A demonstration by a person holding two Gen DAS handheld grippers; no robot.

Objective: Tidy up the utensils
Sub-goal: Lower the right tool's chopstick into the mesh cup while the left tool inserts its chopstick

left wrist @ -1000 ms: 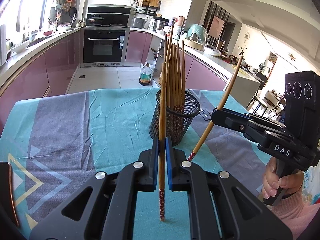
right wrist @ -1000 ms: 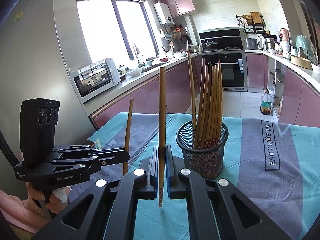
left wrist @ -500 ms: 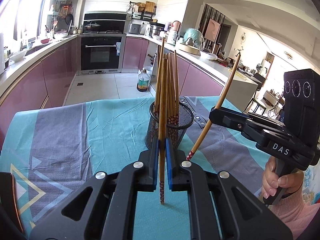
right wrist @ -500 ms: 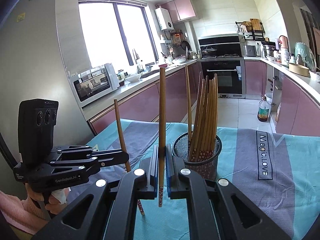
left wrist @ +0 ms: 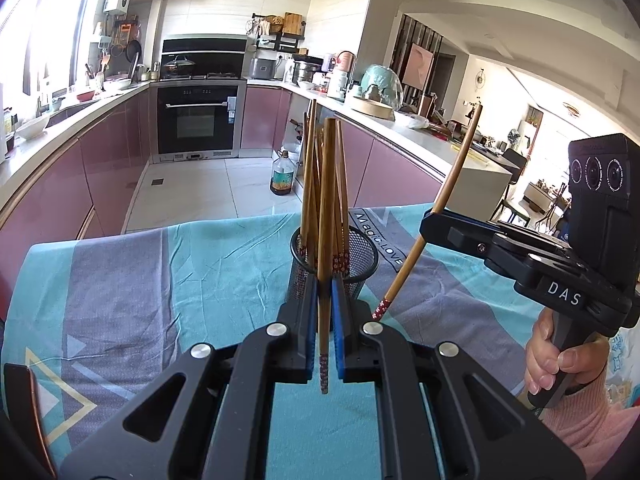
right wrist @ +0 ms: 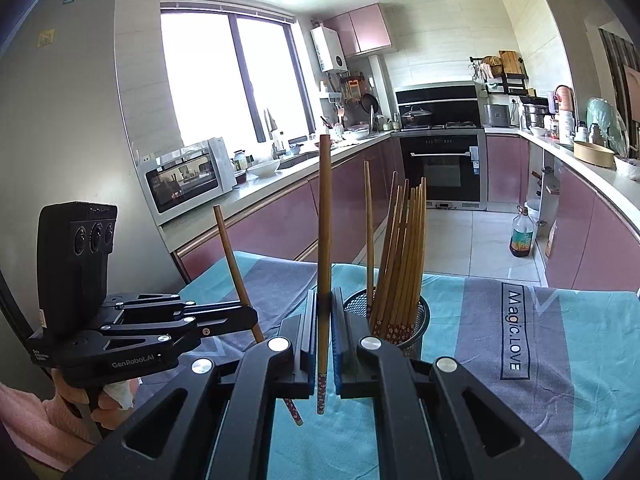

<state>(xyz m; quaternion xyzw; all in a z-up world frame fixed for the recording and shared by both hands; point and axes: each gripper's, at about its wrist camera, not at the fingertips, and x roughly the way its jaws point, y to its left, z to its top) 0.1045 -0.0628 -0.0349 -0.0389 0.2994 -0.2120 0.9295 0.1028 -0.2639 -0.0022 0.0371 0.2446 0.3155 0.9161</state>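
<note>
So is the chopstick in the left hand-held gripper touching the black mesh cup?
Cannot tell. In the left wrist view the chopstick overlaps the mesh cup, gap hidden; the right wrist view doesn't settle it.

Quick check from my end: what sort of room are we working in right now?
A home kitchen, most likely. A built-in oven sits under a cooktop with a pot, pink cabinets run beneath long counters, and a countertop oven stands by the window. The work surface is a table with a teal cloth.
</note>
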